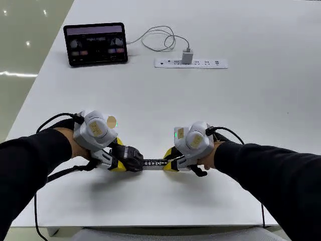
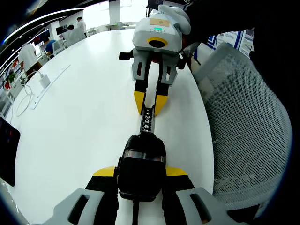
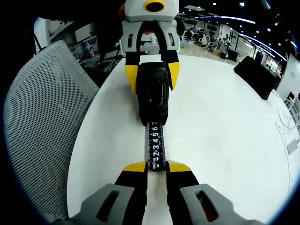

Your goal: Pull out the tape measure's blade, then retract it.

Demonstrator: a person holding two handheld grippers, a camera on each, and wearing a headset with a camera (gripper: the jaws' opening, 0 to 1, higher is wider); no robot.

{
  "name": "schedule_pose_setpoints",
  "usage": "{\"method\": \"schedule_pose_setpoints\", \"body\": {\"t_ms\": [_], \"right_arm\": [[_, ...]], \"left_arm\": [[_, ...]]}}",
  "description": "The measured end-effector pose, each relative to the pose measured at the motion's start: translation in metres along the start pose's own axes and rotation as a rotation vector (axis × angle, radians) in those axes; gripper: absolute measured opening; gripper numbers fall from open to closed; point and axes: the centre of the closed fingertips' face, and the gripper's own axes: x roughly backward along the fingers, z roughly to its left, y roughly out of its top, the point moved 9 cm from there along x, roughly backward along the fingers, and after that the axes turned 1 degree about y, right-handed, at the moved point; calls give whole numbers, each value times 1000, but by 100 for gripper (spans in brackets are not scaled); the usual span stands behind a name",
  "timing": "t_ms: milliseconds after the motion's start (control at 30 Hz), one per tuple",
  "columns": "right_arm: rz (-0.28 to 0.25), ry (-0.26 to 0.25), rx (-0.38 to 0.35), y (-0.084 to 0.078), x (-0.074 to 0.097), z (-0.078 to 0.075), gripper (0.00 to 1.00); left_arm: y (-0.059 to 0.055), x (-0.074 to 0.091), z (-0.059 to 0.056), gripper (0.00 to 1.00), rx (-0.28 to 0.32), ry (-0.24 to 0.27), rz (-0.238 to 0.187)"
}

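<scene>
The 2 grippers lie low and level near the table (image 1: 210,100) edge, tips facing. Left gripper (image 1: 120,161) clamps the tape measure (image 1: 132,158) body; right gripper (image 1: 171,163) pinches the blade (image 1: 154,162) tip, a short length drawn out between them.

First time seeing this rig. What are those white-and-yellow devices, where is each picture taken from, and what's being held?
No robot: a person holds a two-jaw gripper in each hand. The wide picture comes from a headset camera looking down; the two round ones from cameras riding on the grippers. The left gripper is shut on the black tape measure case; the right gripper pinches the blade, drawn out a short way between them. Farther back on the white table lie a tablet and a power strip with a charger plugged in.
</scene>
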Motion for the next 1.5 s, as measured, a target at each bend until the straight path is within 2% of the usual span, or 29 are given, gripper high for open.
{"method": "schedule_pose_setpoints", "body": {"t_ms": [1500], "right_arm": [[38,-27,-37,-36,32,-1,10]], "left_arm": [[-1,-2,1,32,-3,12,2]]}}
